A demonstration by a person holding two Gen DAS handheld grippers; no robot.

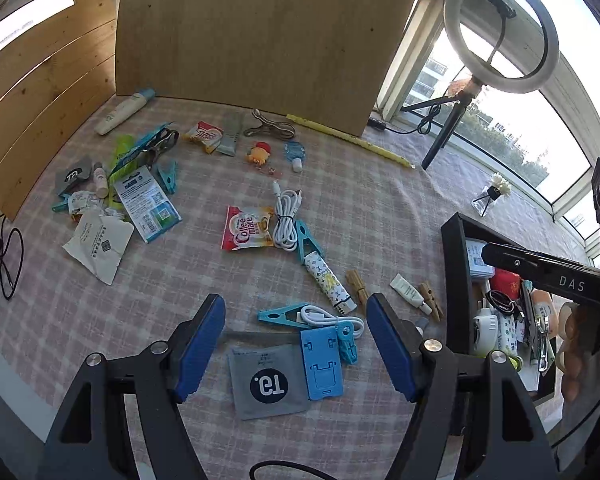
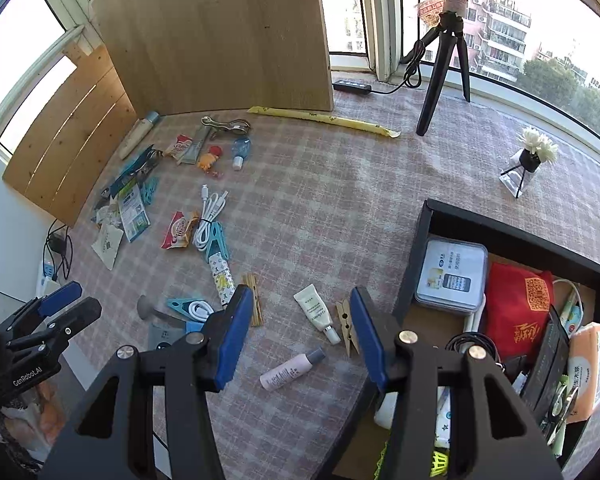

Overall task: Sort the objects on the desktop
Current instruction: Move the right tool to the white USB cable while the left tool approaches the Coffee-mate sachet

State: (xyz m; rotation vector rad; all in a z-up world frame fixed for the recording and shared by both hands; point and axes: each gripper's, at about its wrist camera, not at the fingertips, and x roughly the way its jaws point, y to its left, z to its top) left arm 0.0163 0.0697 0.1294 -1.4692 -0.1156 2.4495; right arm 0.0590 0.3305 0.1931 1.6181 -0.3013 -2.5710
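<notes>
Many small objects lie scattered on the checked tablecloth. My left gripper [image 1: 296, 312] is open and empty above a blue phone stand [image 1: 324, 364], a grey T9 sachet [image 1: 266, 382] and a white cable on a teal clip [image 1: 312, 316]. My right gripper [image 2: 300, 304] is open and empty above a white tube [image 2: 315, 310], a wooden clothespin [image 2: 347, 326] and a small pink bottle [image 2: 290, 370]. The black box [image 2: 426, 240] at the right holds sorted items such as a red pouch [image 2: 516, 306] and a tin [image 2: 450, 272].
A Coffee-mate sachet [image 1: 246, 228], a white cable [image 1: 286, 216] and a patterned tube [image 1: 328, 280] lie mid-table. A pile of packets [image 1: 140, 196] sits at the left by wooden boards [image 1: 244, 28]. A ring light tripod [image 2: 444, 52] and flower stand [image 2: 530, 156] are at the back right.
</notes>
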